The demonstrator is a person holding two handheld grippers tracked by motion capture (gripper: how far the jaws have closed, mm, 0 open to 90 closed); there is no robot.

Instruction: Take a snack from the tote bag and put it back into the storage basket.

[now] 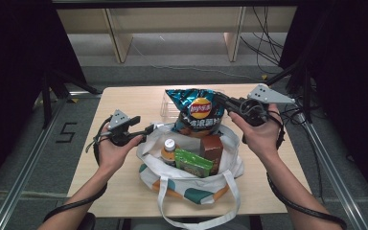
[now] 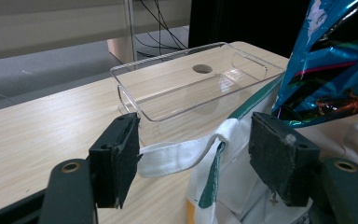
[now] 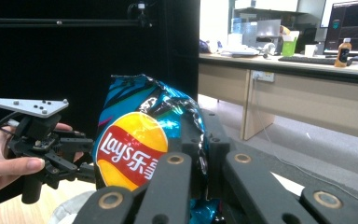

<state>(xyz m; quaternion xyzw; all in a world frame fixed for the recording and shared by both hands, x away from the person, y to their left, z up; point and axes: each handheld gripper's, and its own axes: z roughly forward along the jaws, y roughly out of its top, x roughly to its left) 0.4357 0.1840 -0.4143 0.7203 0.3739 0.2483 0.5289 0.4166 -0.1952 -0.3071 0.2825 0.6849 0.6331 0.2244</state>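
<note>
A blue Lay's chips bag [image 1: 199, 112] [image 3: 130, 158] hangs upright over the back rim of a white tote bag [image 1: 196, 191] with teal and orange spots. My right gripper [image 1: 222, 101] [image 3: 200, 140] is shut on the chips bag's crimped side edge. The tote holds a bottle [image 1: 169, 147], a green packet [image 1: 192, 163] and a brown box [image 1: 212, 146]. My left gripper [image 1: 151, 128] [image 2: 193, 140] is open at the tote's left rim. The tote's white strap [image 2: 177, 156] runs between its jaws and touches one pad [image 2: 121, 154]. The other pad stands apart from it.
A clear plastic tray [image 1: 165, 108] [image 2: 191, 88] sits on the wooden table [image 1: 124, 105] just behind the tote. The tote's second strap [image 1: 196, 220] hangs over the table's near edge. Dark stands flank the table, and desks stand beyond it.
</note>
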